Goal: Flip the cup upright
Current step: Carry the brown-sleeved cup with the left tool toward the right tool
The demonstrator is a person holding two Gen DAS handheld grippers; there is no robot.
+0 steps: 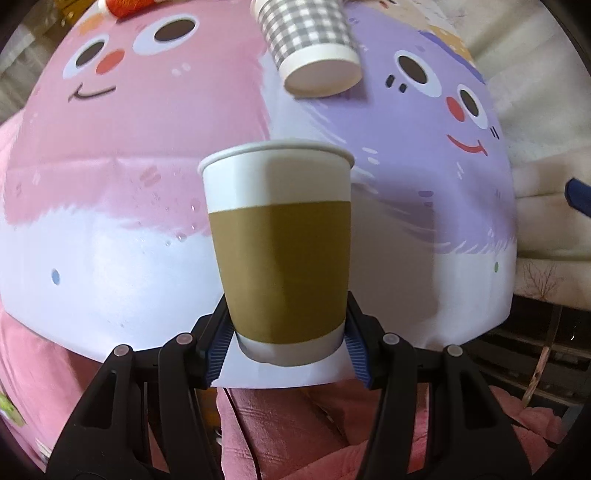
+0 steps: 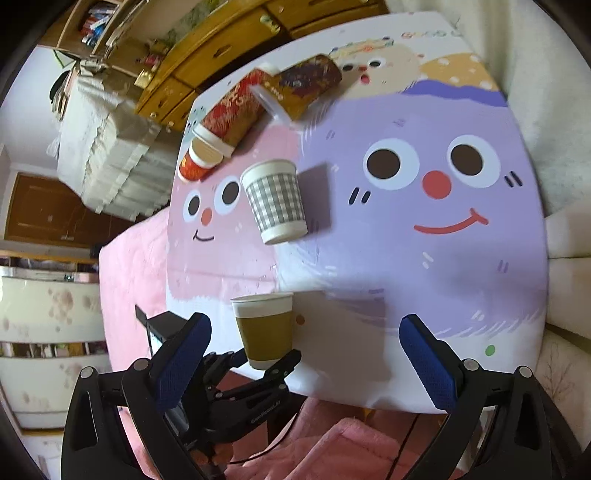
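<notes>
Pinching the brown-sleeved cup point(image 1: 280, 254) upright, apparently just touching the mat point(image 1: 110, 258), left gripper point(image 1: 288, 347); right gripper point(image 2: 306, 363) spread.

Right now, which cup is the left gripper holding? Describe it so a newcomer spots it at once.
Start at the cartoon-face mat with its pink and purple faces. At its near edge, the left gripper clamps the brown-sleeved cup, upright with its mouth up. The gray checked cup farther back has a plaid print; the brown-sleeved one has a plain brown band on white.

Items I cannot fully read:
- Checked cup point(image 1: 308, 44): cropped at 12 o'clock.
- Orange object point(image 1: 127, 6): mostly cut off, 11 o'clock.
- Brown-sleeved cup point(image 2: 265, 332): base hidden by left tool point(image 2: 255, 363).
- Shelf contents point(image 2: 94, 20): blurred.
</notes>
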